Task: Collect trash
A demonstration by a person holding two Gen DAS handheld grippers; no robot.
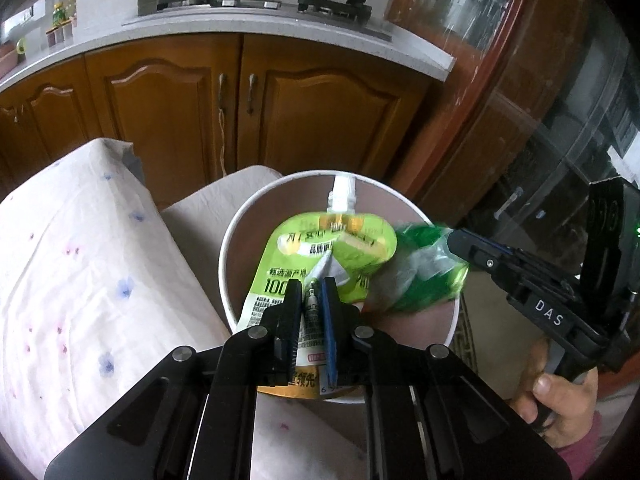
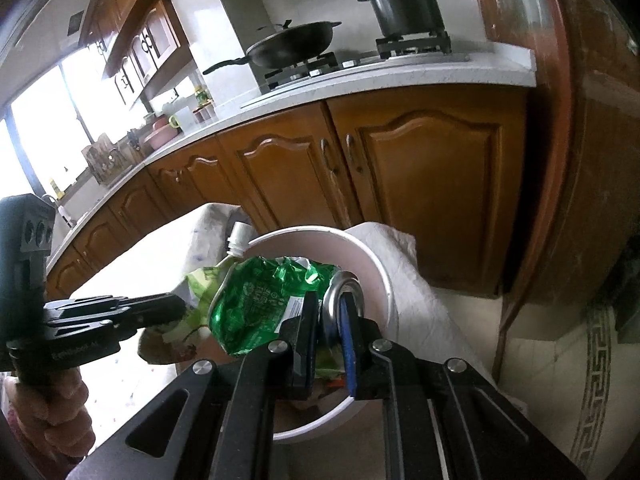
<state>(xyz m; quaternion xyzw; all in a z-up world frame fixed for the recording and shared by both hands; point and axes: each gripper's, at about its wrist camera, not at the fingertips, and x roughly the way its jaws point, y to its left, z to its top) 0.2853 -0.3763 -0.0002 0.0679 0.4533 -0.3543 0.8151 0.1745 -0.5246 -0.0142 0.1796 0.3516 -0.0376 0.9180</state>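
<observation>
Both hands are loaded over the white bucket (image 1: 240, 240): my left gripper (image 1: 311, 300) pinches the green spouted pouch (image 1: 320, 248), spout pointing away from the fingers, while my right gripper (image 2: 326, 312) clamps the crushed green can (image 2: 256, 300) just above the rim.
</observation>
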